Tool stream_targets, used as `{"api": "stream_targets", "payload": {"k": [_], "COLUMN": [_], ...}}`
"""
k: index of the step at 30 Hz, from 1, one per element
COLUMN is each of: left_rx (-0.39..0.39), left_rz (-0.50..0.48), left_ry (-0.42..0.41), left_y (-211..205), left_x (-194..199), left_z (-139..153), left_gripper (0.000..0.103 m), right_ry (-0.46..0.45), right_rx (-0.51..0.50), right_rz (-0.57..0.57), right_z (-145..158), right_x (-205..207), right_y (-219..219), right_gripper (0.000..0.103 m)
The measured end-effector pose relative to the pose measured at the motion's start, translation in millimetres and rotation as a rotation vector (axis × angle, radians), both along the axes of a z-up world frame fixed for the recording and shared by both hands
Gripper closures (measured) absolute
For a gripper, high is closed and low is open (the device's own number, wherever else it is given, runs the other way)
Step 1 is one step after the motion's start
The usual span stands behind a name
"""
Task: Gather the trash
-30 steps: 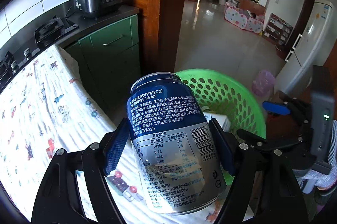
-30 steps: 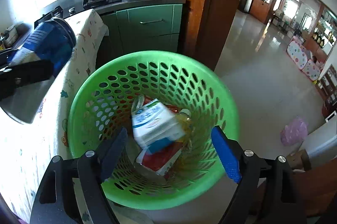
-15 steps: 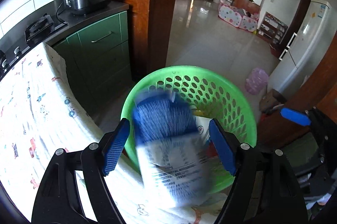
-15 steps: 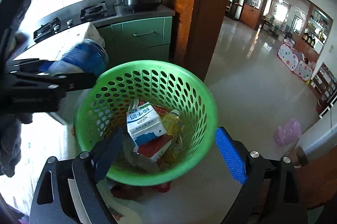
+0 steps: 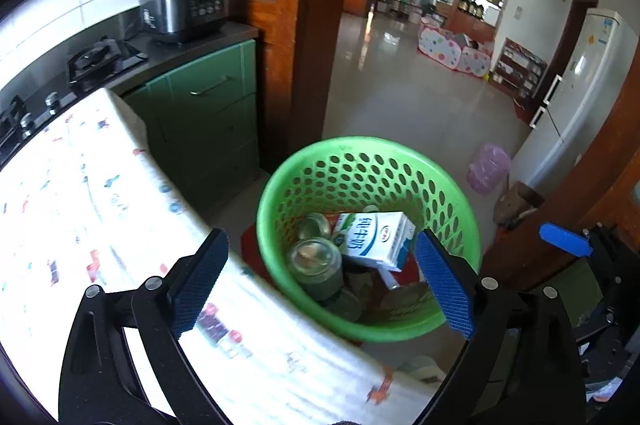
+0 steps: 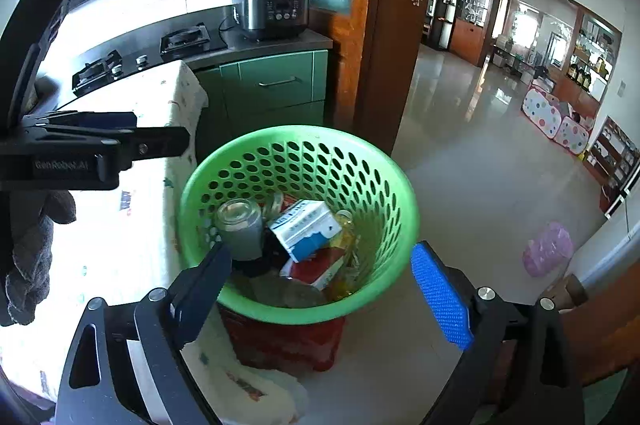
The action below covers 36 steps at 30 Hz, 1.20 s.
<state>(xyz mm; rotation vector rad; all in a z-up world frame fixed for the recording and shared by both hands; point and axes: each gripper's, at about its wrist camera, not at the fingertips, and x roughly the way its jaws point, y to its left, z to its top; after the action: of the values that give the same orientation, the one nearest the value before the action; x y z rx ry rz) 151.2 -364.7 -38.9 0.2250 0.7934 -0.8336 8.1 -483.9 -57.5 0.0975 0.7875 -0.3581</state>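
While spread wide and empty, both tongs (image 5: pixel 320 283) (image 6: pixel 320 291) above the can (image 5: pixel 316 263) in the basket (image 5: pixel 460 221).

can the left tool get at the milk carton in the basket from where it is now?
Probably yes. The left tool is open and empty above the green basket, whose top is uncovered. The milk carton lies on top of the pile, beside the can, with nothing over it.
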Motion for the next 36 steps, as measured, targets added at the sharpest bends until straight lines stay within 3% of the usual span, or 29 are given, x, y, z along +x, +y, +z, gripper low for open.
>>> {"api": "stream_targets", "payload": {"k": [12, 21, 36], "left_rx": [-0.021, 0.006, -0.003], "left_rz": [0.162, 0.306, 0.539], "left_ry": [-0.105, -0.171, -0.177], "left_y": [107.5, 186.1, 279.3], "left_x": [-13.7, -29.7, -53.4], "left_z": [22.9, 30.8, 12.8], "left_gripper": [0.005, 0.005, 0.005], "right_ry": [-0.048, -0.099, -0.145], "right_rx": [0.009, 0.045, 0.046], "right_rz": [0.057, 0.135, 0.195], "right_z": [14.4, 27.8, 38.4], "right_x": [-4.6, -1.0, 3.4], "right_y": [62.5, 113.6, 160.9], "right_gripper": [0.011, 0.010, 0.010]}}
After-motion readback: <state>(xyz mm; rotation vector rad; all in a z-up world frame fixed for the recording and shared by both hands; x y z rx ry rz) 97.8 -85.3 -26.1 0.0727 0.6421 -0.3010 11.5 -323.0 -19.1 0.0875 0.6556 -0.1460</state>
